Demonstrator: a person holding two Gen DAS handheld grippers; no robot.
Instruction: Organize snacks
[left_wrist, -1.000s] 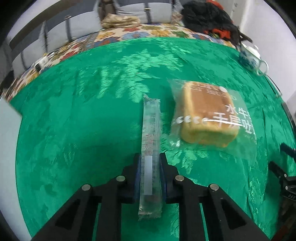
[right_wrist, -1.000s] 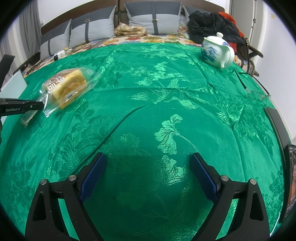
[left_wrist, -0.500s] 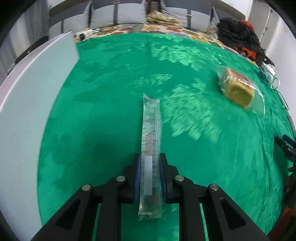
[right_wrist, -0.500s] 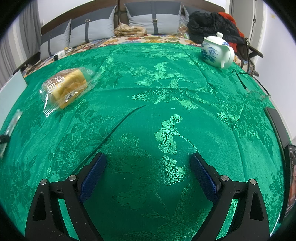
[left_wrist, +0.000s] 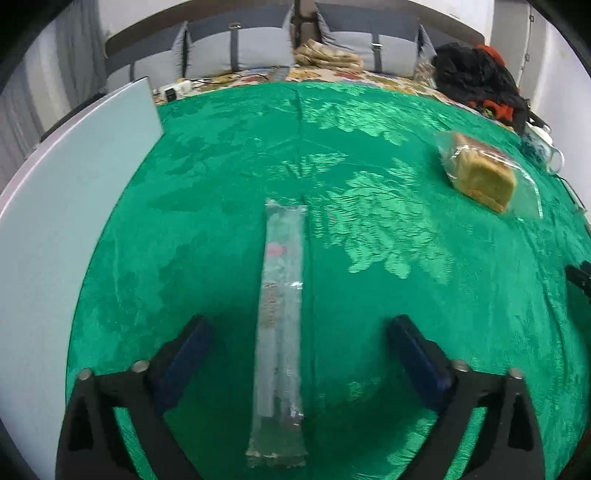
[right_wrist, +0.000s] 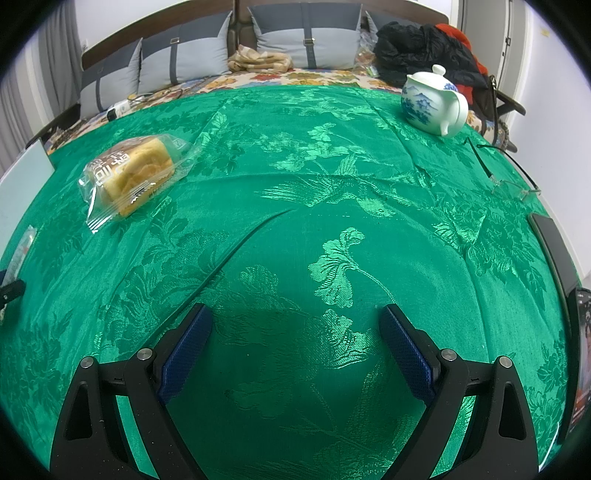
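Note:
A long clear snack packet (left_wrist: 282, 317) lies flat on the green tablecloth (left_wrist: 369, 258), lengthwise between the spread fingers of my left gripper (left_wrist: 299, 332), which is open and not touching it. A bagged loaf of bread (left_wrist: 484, 173) lies at the far right; it also shows in the right wrist view (right_wrist: 133, 173) at the left. The packet's end shows at the left edge of the right wrist view (right_wrist: 22, 247). My right gripper (right_wrist: 295, 328) is open and empty over bare cloth.
A pale flat board (left_wrist: 55, 221) lies along the table's left side. A blue-and-white teapot (right_wrist: 434, 101) stands at the far right, with glasses (right_wrist: 513, 184) and a dark device (right_wrist: 554, 251) near the right edge. A bench with cushions runs behind the table.
My left gripper carried the snack packet leftward away from the bread, then opened and released it onto the cloth. The right gripper has not moved.

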